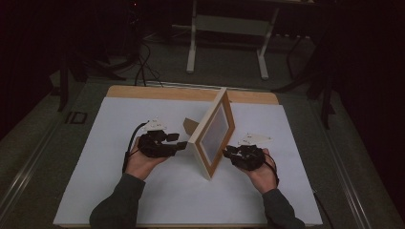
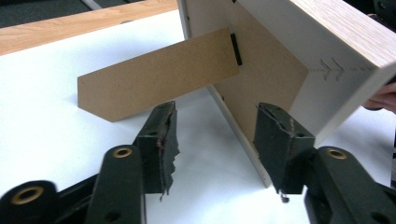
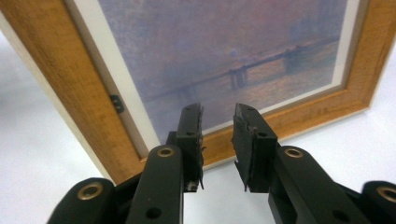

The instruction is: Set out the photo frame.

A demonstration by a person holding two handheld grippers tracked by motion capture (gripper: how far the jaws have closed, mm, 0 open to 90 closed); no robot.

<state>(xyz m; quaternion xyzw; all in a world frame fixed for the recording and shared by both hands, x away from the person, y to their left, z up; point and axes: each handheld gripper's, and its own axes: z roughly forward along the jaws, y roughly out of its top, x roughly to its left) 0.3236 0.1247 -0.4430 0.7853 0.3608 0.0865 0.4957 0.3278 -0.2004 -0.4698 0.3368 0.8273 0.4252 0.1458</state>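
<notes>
High view: a rectangular wooden picture frame (image 1: 213, 135) with a light oak border is stood upright on its lower edge on a white sheet covering the wooden table (image 1: 143, 91), near the table's middle. It is propped from behind by a brown fibreboard easel strut (image 1: 190, 126). The left gripper (image 1: 177, 143) is positioned just beside the frame's back, and the right gripper (image 1: 228, 153) just beside its glazed front; each is carried in a hand entering from the bottom edge.

Left gripper view: the left gripper (image 2: 215, 130) is seen with its jaws spread wide. Nothing is clamped between them. The frame's back panel (image 2: 261, 79) and its white side edge are located beyond the right jaw, which is set close to the frame's lower corner; contact cannot be confirmed. The strut (image 2: 159, 77) is seen hinged to the back panel and angled down to the white sheet, apart from the left jaw.

Right gripper view: the right gripper (image 3: 218, 126) is seen with a narrow gap between its jaws, and nothing is held in that gap. The jaws are aimed at the lower border of the frame (image 3: 299, 116), in front of a hazy print showing a bridge. Whether the tips touch the wood cannot be determined.
</notes>
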